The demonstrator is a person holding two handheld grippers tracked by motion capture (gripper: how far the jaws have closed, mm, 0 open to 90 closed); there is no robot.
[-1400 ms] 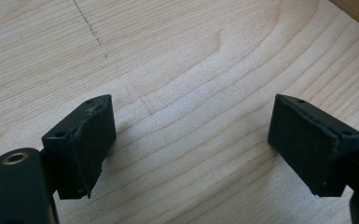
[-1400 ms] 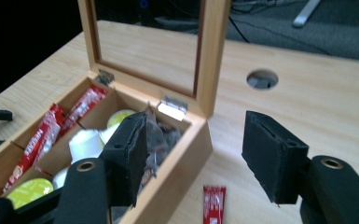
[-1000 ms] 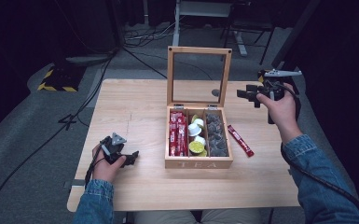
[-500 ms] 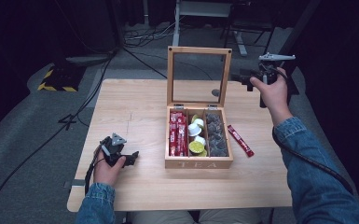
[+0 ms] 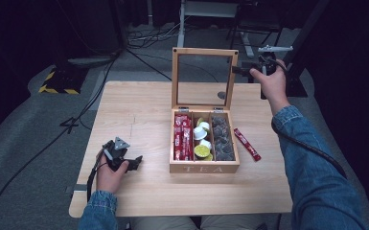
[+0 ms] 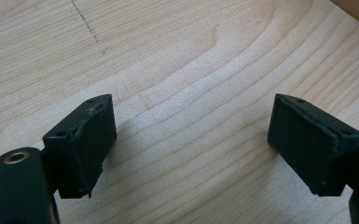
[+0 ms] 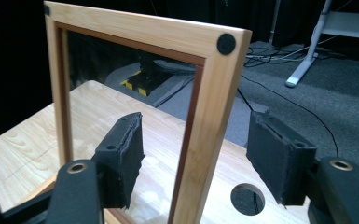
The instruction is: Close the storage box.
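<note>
One lid (image 7: pixel 208 121) edge between the open right tongs (image 7: pixel 196 161).

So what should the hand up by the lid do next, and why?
Probably close the right gripper on the lid. The lid stands upright over the open tea box, and its side rail already sits between the open jaws, neither pad touching it. Gripping first would give control for swinging it down.

high view overlooks table (image 5: pixel 139 115); claw views sit close.
</note>
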